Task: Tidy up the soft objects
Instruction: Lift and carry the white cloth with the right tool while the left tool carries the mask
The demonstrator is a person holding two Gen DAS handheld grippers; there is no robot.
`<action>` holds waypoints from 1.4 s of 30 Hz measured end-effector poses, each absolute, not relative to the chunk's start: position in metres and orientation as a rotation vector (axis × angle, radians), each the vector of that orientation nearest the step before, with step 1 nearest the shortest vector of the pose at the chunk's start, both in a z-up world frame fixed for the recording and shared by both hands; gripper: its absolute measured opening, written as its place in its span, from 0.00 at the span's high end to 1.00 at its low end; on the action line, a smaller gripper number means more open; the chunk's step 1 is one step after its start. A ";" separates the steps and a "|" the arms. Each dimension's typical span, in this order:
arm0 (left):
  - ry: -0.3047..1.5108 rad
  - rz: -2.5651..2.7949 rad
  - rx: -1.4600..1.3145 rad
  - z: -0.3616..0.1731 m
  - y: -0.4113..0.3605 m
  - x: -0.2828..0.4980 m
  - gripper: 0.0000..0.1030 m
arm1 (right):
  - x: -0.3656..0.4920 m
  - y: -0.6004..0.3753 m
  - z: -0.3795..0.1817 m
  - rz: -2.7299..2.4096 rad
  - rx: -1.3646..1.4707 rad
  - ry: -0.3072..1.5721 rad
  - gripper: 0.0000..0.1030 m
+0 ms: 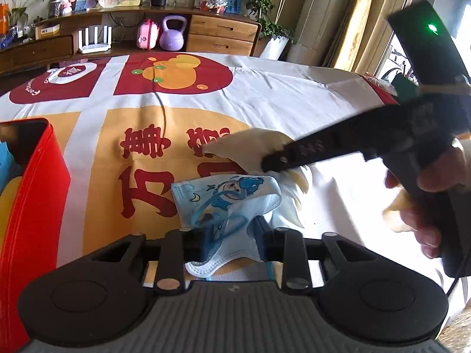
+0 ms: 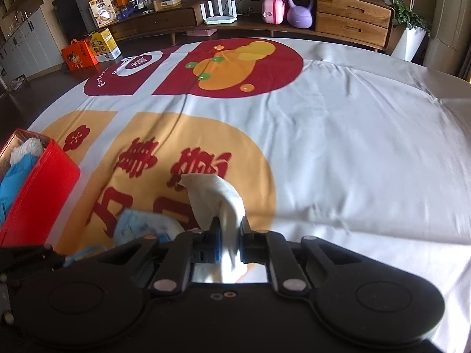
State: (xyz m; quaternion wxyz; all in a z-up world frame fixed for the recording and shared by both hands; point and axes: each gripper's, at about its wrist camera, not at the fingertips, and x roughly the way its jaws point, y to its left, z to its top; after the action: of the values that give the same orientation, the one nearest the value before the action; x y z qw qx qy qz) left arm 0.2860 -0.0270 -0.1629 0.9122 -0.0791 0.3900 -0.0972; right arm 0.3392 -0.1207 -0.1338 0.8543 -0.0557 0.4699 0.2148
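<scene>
My left gripper (image 1: 229, 235) is shut on a light blue face mask (image 1: 226, 197) with a cartoon print, held just above the tablecloth. My right gripper (image 2: 229, 232) is shut on a white cloth (image 2: 215, 197) that sticks up between its jaws. In the left wrist view the right gripper (image 1: 273, 161) reaches in from the right, with the white cloth (image 1: 250, 144) just beyond the mask. The mask also shows in the right wrist view (image 2: 141, 223), low and left of my right gripper. A red box (image 2: 38, 191) at the left holds blue and white soft items.
The table wears a white cloth with red and orange prints (image 2: 353, 147). The red box (image 1: 32, 206) stands at the left edge. A thin dark cord (image 1: 162, 108) lies across the cloth. A wooden sideboard (image 2: 350, 14) with a purple kettlebell stands beyond the table.
</scene>
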 end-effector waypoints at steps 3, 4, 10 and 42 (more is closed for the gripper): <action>0.801 -0.193 -0.167 -0.162 -0.025 0.286 0.87 | 0.330 -0.133 -0.134 0.428 -0.125 0.980 0.92; 0.802 -0.194 -0.174 -0.162 -0.023 0.285 0.89 | 0.328 -0.138 -0.134 0.419 -0.119 0.979 0.92; 0.806 -0.167 -0.167 -0.161 -0.019 0.279 0.93 | 0.305 -0.162 -0.135 0.431 -0.080 1.003 0.92; 0.704 -0.160 -0.152 -0.090 0.001 0.201 0.96 | 0.194 -0.172 -0.047 0.513 -0.018 0.849 0.92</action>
State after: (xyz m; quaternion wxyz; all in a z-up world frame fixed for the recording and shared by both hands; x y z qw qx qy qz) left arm 0.2006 0.0011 -0.0900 0.9327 -0.0744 0.3441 -0.0782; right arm 0.1938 -0.1717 -0.0468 0.8795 -0.0088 0.4073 0.2460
